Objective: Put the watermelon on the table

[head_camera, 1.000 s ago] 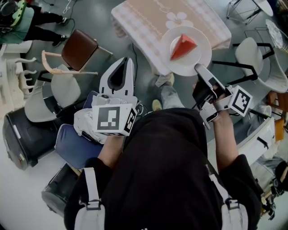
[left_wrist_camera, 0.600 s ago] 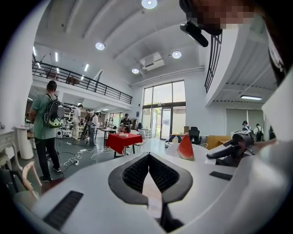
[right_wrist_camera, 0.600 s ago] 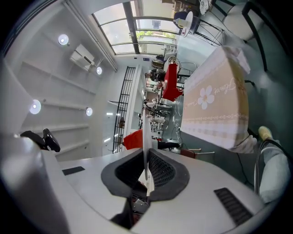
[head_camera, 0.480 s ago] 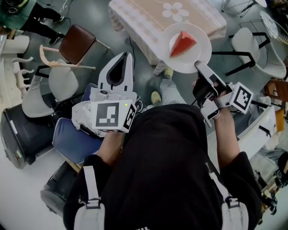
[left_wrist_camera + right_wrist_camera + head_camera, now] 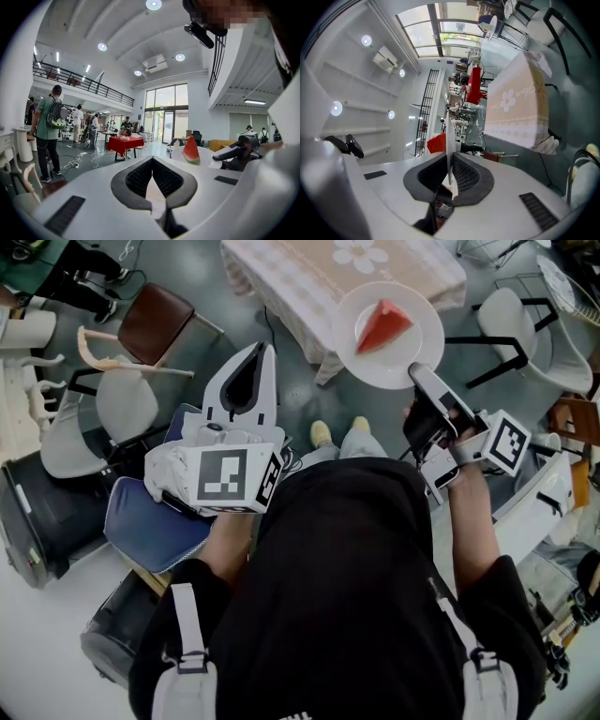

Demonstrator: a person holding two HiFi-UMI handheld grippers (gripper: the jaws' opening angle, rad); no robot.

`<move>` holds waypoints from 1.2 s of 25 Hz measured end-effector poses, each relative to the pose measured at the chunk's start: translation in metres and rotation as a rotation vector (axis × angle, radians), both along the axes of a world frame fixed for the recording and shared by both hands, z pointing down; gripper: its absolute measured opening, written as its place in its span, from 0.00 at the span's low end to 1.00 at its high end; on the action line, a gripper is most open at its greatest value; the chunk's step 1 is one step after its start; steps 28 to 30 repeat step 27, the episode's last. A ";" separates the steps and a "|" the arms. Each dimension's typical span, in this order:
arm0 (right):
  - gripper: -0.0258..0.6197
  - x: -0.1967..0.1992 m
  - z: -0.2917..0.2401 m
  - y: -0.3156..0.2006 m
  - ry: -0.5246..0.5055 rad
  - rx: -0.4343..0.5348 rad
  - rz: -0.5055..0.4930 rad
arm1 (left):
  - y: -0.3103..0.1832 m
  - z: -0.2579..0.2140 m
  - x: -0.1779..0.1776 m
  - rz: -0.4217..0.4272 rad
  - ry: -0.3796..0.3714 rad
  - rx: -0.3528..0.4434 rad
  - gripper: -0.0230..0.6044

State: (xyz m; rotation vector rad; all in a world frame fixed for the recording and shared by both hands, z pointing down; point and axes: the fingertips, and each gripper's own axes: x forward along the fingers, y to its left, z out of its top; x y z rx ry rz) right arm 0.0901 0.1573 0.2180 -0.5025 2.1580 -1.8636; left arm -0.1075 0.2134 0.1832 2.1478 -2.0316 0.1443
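A red watermelon slice [image 5: 382, 326] lies on a round white plate [image 5: 412, 354]. My right gripper [image 5: 418, 378] is shut on the plate's near rim and holds it level over the near corner of the table [image 5: 309, 273], which has a pale checked cloth with a flower print. In the right gripper view the plate [image 5: 448, 136] shows edge-on between the pads of the right gripper [image 5: 449, 164], the watermelon [image 5: 435, 143] behind it. My left gripper [image 5: 263, 352] is shut and holds nothing, left of the plate above the floor. From the left gripper [image 5: 152, 160] I see the slice [image 5: 190, 151].
Left of me stand a brown-seated chair [image 5: 155, 322], a white chair [image 5: 127, 404], a blue cushion [image 5: 150, 521] and a black bin [image 5: 42, 517]. White chairs [image 5: 525, 338] are at the right of the table. People [image 5: 49, 122] and a red-clothed table [image 5: 125, 143] are farther off.
The person has stepped: two feet now show below the table's edge, which has slid up the head view. Both grippers and the plate shifted little in the picture. The grip is unchanged.
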 end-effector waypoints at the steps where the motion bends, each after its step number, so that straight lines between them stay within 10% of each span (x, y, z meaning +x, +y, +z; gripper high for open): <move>1: 0.10 0.001 0.000 0.000 0.001 0.002 -0.002 | 0.000 0.000 0.001 0.000 -0.001 0.001 0.05; 30: 0.10 0.001 0.001 -0.001 -0.017 0.004 0.000 | -0.007 -0.003 0.016 0.043 -0.011 0.022 0.05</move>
